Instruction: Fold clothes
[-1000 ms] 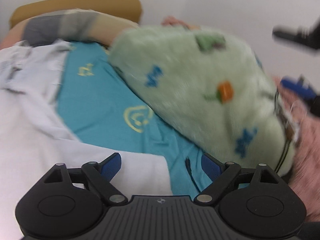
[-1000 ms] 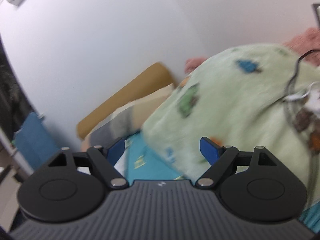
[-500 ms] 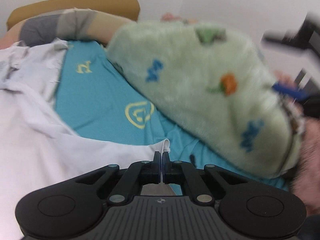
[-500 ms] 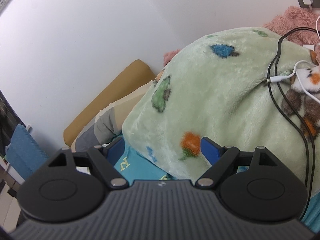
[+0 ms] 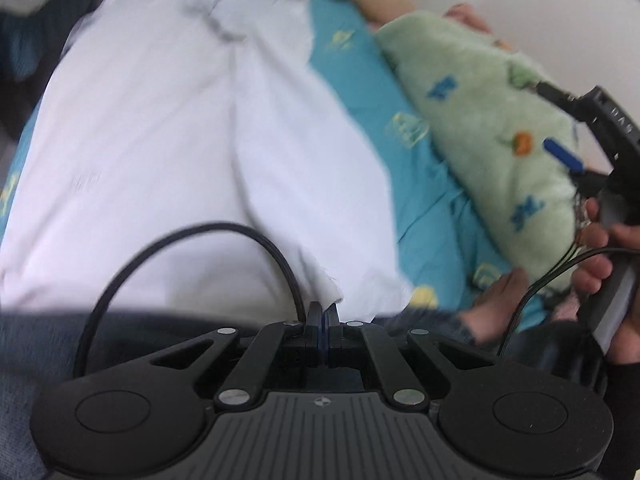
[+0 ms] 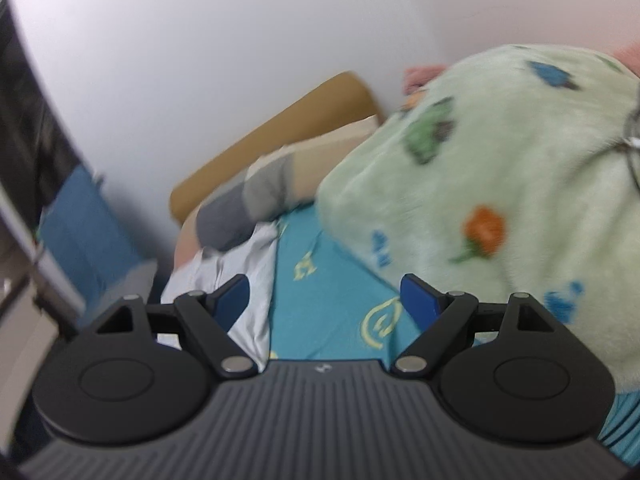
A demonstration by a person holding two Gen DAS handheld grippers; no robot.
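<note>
White garment (image 5: 168,152) motion-blurred, far end cut off at frame top; green blanket (image 6: 500,184) smeared (right edge cropped).

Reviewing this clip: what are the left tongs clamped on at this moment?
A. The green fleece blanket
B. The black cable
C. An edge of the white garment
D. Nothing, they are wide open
C: in the left wrist view the left tongs are shut with a corner of the white garment pinched between the pads, while the green fleece blanket lies apart on the teal sheet.
</note>
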